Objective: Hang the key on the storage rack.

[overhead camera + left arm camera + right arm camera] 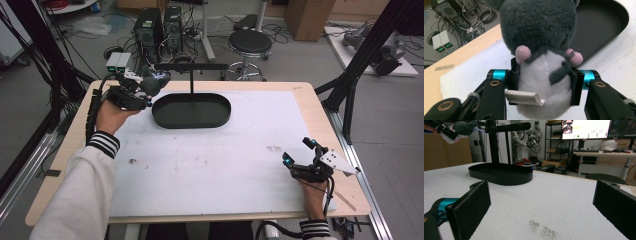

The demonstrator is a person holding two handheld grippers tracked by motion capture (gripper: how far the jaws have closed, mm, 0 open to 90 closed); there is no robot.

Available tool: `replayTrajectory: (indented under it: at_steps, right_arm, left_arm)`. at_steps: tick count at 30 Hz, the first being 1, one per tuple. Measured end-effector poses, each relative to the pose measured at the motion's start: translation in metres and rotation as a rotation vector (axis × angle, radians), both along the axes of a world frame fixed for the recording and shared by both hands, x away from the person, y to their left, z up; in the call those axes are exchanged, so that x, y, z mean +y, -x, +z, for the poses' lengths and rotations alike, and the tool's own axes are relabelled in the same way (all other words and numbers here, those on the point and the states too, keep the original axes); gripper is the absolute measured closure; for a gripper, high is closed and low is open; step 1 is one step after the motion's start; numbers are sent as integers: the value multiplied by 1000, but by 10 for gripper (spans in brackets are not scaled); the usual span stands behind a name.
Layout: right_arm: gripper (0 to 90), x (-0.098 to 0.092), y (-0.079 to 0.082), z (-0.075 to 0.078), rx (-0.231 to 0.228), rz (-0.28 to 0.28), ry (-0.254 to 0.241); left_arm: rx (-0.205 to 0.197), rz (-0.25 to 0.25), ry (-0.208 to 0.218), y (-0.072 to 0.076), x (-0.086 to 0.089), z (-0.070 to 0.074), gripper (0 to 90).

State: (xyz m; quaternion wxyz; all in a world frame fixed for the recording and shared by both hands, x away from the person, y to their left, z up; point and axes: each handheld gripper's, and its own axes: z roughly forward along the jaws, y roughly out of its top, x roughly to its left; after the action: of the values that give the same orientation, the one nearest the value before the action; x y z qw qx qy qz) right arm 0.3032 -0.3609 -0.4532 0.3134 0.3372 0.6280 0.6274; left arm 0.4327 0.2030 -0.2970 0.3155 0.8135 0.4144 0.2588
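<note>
At the far left corner of the tabletop point(310, 107), the person's left hand point(111, 116) holds the left gripper point(141, 95) raised above the white mat point(215, 160). Its jaws are closed on a grey and white plush toy point(541, 50), one black pad pressed against each side of the toy's white belly. In the left gripper view the toy is seen from below the head: grey fur on top, two small pink paws at the sides, and a curled white tag point(524, 97) sticking out by the left pad. In the high view the toy hangs just beside the left end of the black oval tray point(191, 110), slightly above it and not inside it.

The tray lies on the far part of the mat, left of centre, and it looks to hold nothing. A black T-shaped stand point(191, 67) rises behind it, its crossbar running level over the tray's far edge.

The middle of the mat is bare but for a few dark smudges point(273, 148).

At the near right, the person's right hand point(315, 197) keeps the right gripper point(299, 155) low over the mat. Its jaws stand wide apart with nothing between them, and the right gripper view looks across the mat toward the tray, with the toy high at the upper left.
</note>
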Motion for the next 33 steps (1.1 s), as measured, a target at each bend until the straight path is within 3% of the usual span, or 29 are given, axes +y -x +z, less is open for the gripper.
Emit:
replayTrajectory:
  at_steps: [19,33]
  right_arm:
    - [5,0,0,0,0,0,0]
    - [4,0,0,0,4,3,-1]
  left_arm:
    - [-26,23,38,-12,-4,14,558]
    - [-46,64,56,-22,0,13,558]
